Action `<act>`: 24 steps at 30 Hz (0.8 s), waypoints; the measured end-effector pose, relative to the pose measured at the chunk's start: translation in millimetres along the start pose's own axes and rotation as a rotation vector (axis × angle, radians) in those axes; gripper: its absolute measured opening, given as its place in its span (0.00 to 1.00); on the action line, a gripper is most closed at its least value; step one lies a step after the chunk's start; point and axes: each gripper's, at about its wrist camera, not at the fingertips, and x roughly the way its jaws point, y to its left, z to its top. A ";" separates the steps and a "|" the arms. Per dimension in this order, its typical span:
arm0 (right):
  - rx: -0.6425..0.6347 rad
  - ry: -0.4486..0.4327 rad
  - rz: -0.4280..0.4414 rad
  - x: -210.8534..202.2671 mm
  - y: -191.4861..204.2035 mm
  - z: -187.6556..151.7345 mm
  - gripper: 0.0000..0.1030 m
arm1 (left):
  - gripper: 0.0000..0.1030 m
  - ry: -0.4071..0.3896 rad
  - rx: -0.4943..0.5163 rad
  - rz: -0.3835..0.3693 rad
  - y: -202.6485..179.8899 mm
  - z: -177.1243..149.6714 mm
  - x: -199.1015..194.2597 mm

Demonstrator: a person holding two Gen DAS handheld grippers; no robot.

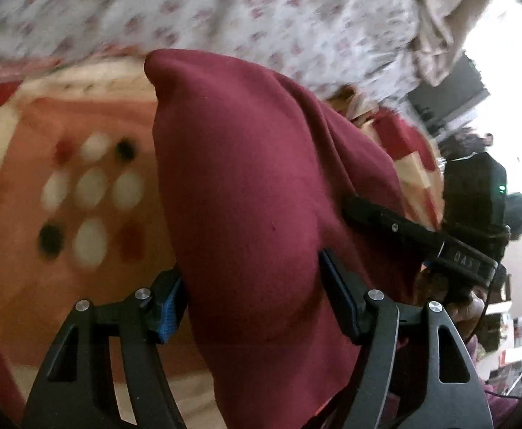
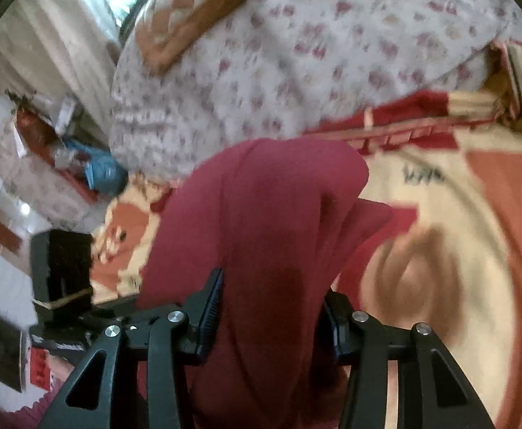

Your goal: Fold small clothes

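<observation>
A maroon garment hangs bunched over my left gripper, lifted above a patterned blanket. The cloth fills the gap between its wide-set jaws, so the grip is hidden. The right gripper's black finger touches the same cloth from the right. In the right wrist view the maroon garment drapes between my right gripper's jaws, which stand apart with cloth between them. Whether either gripper pinches the fabric is not visible.
The red, orange and cream patterned blanket covers the bed. A white floral quilt lies behind. A black box and clutter stand at the bed's edge; a bright window is to the side.
</observation>
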 end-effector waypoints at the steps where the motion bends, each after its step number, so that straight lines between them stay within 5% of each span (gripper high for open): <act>1: -0.016 0.026 -0.023 9.7 3.0 -9.4 0.49 | 0.67 0.018 -0.011 0.027 6.3 -9.1 5.6; 4: -0.064 0.122 -0.189 46.4 -4.0 -37.8 0.59 | 0.76 0.051 -0.063 0.090 27.8 -31.0 29.6; 7: -0.065 0.063 -0.224 26.8 -1.1 -41.6 0.66 | 0.78 0.007 -0.092 0.072 28.4 -34.0 14.1; 10: -0.152 -0.049 -0.310 -13.2 21.5 -40.2 0.66 | 0.78 -0.110 -0.038 0.167 17.8 -33.5 -12.6; 13: -0.251 -0.104 -0.277 -39.5 48.3 -42.1 0.66 | 0.78 -0.231 0.027 0.305 7.2 -36.7 -29.2; 16: -0.308 -0.120 -0.238 -38.3 69.7 -52.8 0.63 | 0.78 -0.269 0.043 0.398 2.7 -39.8 -25.2; 21: -0.342 -0.006 -0.301 -1.2 53.7 -80.9 0.56 | 0.78 -0.286 0.102 0.518 -5.2 -49.7 -14.1; 24: -0.310 0.053 -0.357 14.9 28.6 -92.3 0.56 | 0.78 -0.317 0.106 0.516 -7.5 -60.7 -19.0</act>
